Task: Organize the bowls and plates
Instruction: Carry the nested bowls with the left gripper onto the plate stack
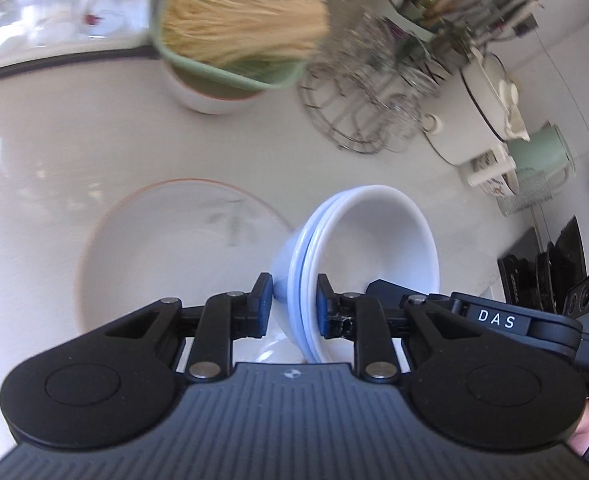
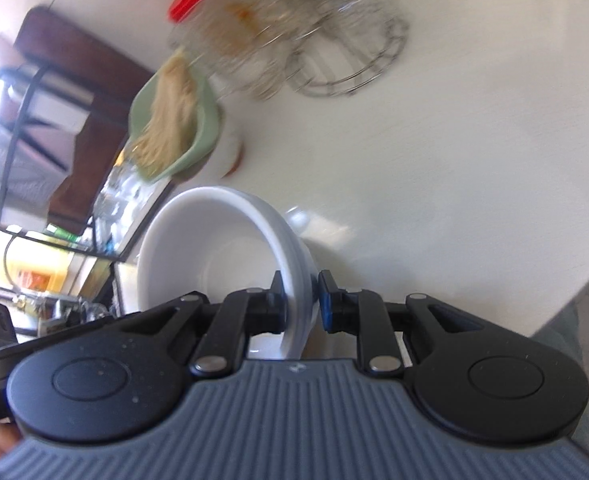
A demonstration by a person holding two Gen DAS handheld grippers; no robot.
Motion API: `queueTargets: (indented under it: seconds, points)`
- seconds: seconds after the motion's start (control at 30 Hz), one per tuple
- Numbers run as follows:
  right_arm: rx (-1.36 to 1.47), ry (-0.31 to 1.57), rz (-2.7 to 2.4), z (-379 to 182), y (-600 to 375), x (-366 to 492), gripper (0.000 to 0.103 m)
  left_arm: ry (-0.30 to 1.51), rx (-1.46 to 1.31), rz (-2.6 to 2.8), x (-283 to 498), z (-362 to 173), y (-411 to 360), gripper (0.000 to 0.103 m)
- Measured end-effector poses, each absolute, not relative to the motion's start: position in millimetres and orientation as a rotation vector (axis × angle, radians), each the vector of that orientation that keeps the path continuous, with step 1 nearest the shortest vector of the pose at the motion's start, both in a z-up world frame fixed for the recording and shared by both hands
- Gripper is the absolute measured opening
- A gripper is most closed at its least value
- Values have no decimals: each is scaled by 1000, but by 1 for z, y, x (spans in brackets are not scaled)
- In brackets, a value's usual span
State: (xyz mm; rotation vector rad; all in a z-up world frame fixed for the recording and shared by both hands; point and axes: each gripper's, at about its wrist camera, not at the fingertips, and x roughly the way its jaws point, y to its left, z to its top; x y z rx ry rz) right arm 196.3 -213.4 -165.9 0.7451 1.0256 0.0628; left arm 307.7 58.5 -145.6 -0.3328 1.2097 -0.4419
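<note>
The left gripper (image 1: 294, 304) is clamped on the rim of a stack of white bowls (image 1: 370, 240), its blue pads pressing the nested edges from both sides. The right gripper (image 2: 300, 300) pinches the opposite rim of the same stack (image 2: 214, 256), jaws nearly closed on it, so the bowls hang tilted above the white table (image 2: 454, 160). Beside them on the table lies a wide plate with an orange rim (image 1: 166, 248). Farther off sit a green dish of noodles (image 1: 230, 36) on a white bowl, and a wire rack (image 1: 358, 112).
</note>
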Motion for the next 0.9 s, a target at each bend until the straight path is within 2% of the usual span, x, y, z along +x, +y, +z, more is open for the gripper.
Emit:
queueTargets:
  seconds: [0.43, 0.9]
  points:
    - [607, 1100, 223, -169, -136, 224, 20, 1213, -433, -275, 282, -154, 135, 26]
    - [534, 1140, 208, -186, -144, 241, 20, 1252, -468, -240, 286, -183, 117, 26]
